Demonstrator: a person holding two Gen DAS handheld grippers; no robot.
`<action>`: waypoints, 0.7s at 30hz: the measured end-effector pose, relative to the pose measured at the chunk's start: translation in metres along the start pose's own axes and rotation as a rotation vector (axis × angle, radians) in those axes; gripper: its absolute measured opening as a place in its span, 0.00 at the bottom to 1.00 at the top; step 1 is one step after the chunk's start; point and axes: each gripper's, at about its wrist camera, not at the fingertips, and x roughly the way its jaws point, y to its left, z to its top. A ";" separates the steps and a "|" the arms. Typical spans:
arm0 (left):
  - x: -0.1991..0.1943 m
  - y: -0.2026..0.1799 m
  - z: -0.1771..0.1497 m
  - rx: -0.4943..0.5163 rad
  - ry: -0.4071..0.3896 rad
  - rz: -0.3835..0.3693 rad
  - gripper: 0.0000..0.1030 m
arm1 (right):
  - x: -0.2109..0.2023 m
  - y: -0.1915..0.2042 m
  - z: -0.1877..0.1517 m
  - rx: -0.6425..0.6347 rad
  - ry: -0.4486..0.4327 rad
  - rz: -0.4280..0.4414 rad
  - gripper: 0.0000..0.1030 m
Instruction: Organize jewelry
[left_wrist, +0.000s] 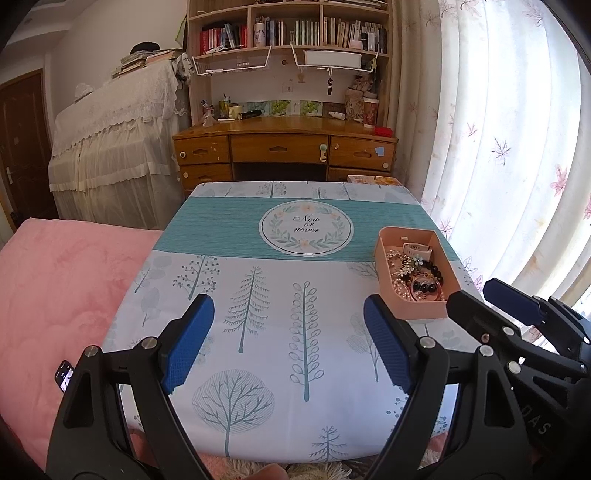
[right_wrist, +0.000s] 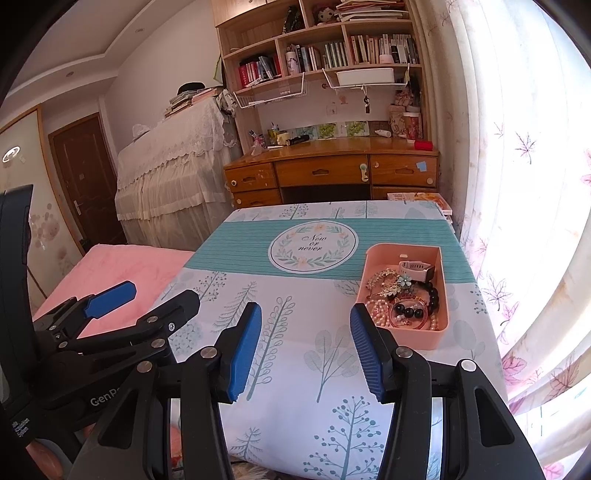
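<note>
Right of right gripper (right_wrist: 306, 345), jewelry tray (right_wrist: 430, 341)

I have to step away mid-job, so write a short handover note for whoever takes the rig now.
Left gripper: open, empty, above the near part of the table.
Right gripper: open, narrower than the left, empty, just short of the pink tray.
Jewelry: all in the tray at the table's right side: pale watch, flower brooch, black bead bracelet, pearl strand, in one tangled heap.
Done: nothing lies on the tablecloth.
Left: whatever sorting the heap needs; neither gripper touches it.
</note>
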 end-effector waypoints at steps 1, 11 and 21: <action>0.002 0.001 0.000 -0.001 0.002 0.000 0.79 | 0.000 0.000 0.000 -0.001 0.000 0.000 0.49; 0.006 0.003 -0.002 -0.005 0.012 0.000 0.79 | 0.011 -0.001 -0.006 -0.003 0.012 0.005 0.49; 0.009 0.004 -0.003 -0.006 0.017 0.000 0.79 | 0.011 0.000 -0.006 -0.002 0.014 0.006 0.49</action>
